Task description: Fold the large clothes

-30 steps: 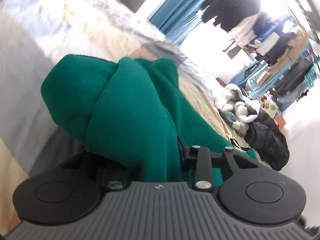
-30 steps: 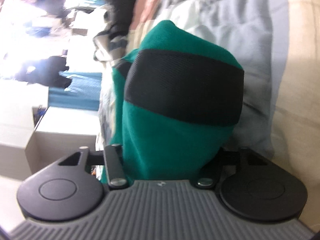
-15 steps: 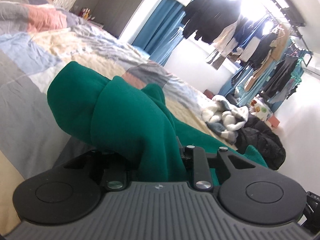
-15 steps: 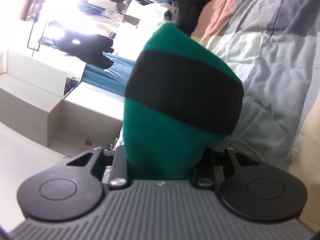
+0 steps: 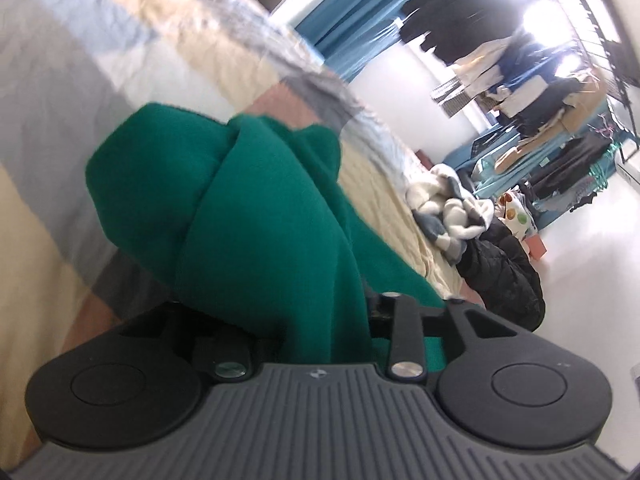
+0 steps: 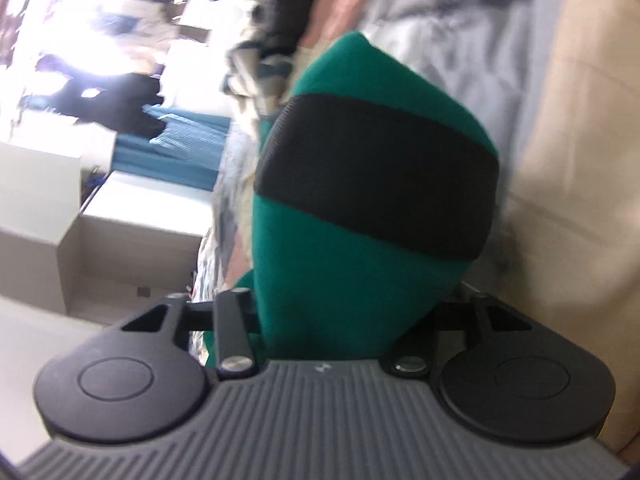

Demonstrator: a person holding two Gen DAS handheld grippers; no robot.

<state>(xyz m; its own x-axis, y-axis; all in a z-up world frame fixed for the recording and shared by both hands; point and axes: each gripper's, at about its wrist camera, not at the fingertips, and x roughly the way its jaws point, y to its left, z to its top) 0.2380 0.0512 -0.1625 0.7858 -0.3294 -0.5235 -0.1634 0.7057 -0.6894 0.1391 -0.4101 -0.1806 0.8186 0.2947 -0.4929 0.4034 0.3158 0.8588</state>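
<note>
A large green garment is bunched over my left gripper, which is shut on its fabric; the cloth hides the fingertips. In the right wrist view the same green garment, with a wide black band across it, drapes over my right gripper, which is shut on it. Both hold the garment above a patchwork bed cover. Both views are motion-blurred.
A pile of white-and-grey and black clothes lies at the bed's far end. A rack of hanging clothes and blue curtains stand by the bright window. A white cabinet shows in the right wrist view.
Both grippers have swung with the garment still held; the views rotated and blurred, and the bed cover now fills more of each view than half a second ago.
</note>
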